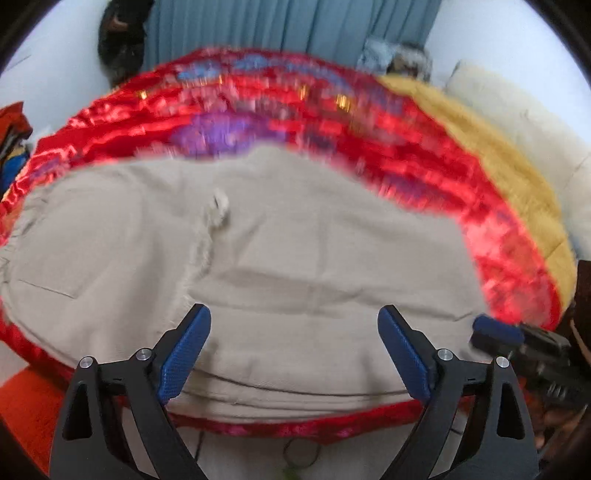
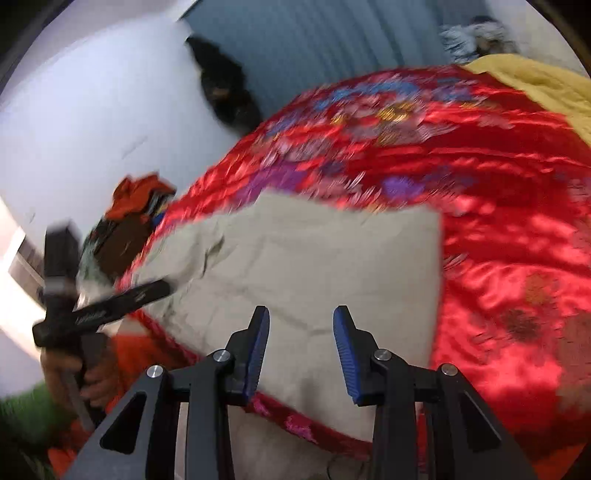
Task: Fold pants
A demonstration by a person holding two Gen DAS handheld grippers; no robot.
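Beige pants [image 1: 277, 258] lie folded in stacked layers on a red satin bedspread [image 1: 406, 147], near its front edge. My left gripper [image 1: 293, 312] hovers over the near part of the pants, its jaws wide apart and empty. In the right wrist view the pants [image 2: 295, 258] form a rough rectangle. My right gripper [image 2: 301, 312] stands over their near edge, partly open with nothing between the blue pads. The left gripper [image 2: 110, 306] shows at the left there, held by a hand [image 2: 92, 380]. The right gripper's blue tip [image 1: 498, 330] shows at the right edge of the left wrist view.
A yellow blanket [image 1: 498, 155] covers the bed's far right, beside a cream cushion [image 1: 517, 110]. A blue curtain [image 1: 295, 26] hangs behind. A pile of coloured clothes [image 2: 136, 206] sits off the bed's left side. A dark object [image 2: 225, 92] is by the wall.
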